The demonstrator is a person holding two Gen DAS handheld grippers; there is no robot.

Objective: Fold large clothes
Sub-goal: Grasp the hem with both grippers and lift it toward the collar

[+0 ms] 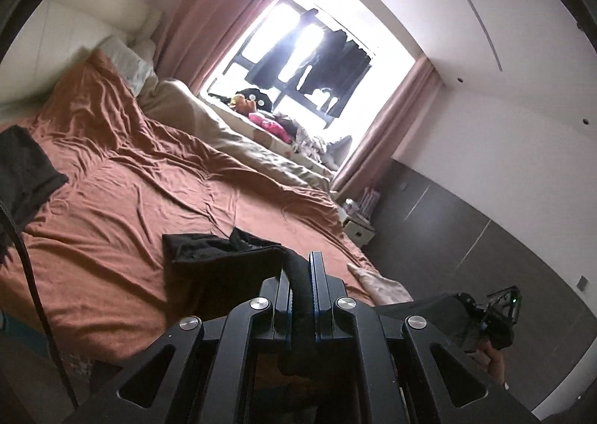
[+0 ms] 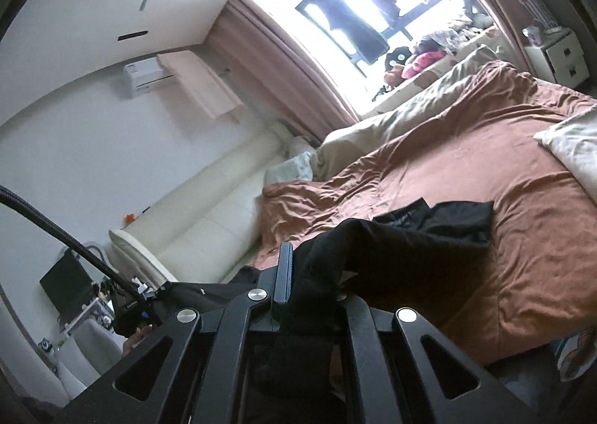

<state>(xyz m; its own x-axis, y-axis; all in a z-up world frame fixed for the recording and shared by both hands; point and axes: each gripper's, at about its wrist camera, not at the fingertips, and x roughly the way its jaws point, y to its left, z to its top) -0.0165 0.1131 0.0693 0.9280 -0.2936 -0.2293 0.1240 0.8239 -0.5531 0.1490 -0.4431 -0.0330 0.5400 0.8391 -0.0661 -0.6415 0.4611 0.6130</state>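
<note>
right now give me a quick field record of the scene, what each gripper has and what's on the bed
left gripper: jaws shut on the black garment
right gripper: jaws shut on the same black garment
garment state: partly lifted, far end lying on the bed
bed cover: rust-brown, wrinkled
second dark cloth: on the bed, apart from the held one
beige duvet: along the window side
window: dark clothes hanging

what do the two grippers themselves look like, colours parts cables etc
Both are matte black metal linkages with triangular cut-outs and round silver pivot bolts. The left gripper has flat black fingers with blue edging along the inner pads. The right gripper shows the same blue-edged finger, and a black braided cable arcs in from the left of its view. No markings are legible.
</note>
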